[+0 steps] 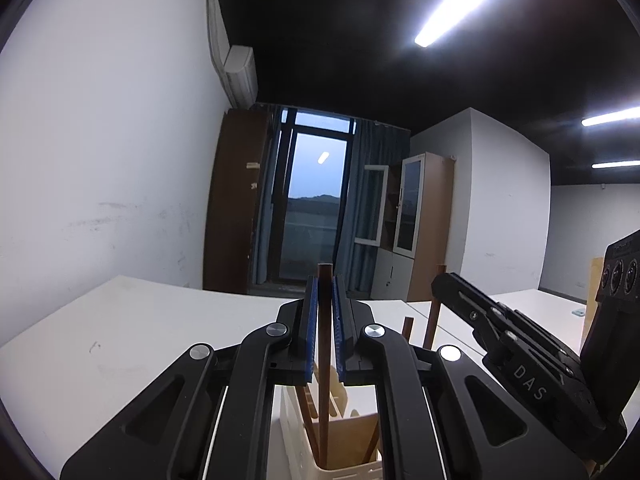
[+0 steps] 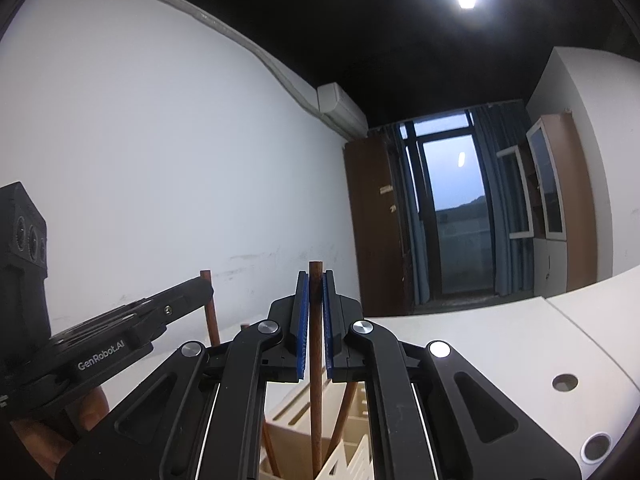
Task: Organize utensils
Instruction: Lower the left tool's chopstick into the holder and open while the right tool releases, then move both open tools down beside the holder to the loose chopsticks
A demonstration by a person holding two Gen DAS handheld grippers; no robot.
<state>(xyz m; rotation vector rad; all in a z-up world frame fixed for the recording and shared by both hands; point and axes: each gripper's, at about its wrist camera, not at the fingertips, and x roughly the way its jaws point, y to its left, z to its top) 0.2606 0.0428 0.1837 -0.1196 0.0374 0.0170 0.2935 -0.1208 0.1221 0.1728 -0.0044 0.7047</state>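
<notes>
Now both grippers clench brown chopsticks upright over the holder (image 1: pixel 344 468): left gripper (image 1: pixel 325 320) on one chopstick (image 1: pixel 323 400), right gripper (image 2: pixel 315 320) on another (image 2: pixel 315 408). Best lower each straight, tips already inside, releasing once seated.

An office room — white desks (image 1: pixel 160 320), glass-door cabinet (image 1: pixel 416 216), strip lights (image 1: pixel 464 0), wall air conditioner (image 2: pixel 340 108).

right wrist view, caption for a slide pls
Right claw shut on an upright chopstick over the cream holder; left claw holds another chopstick alongside.
</notes>
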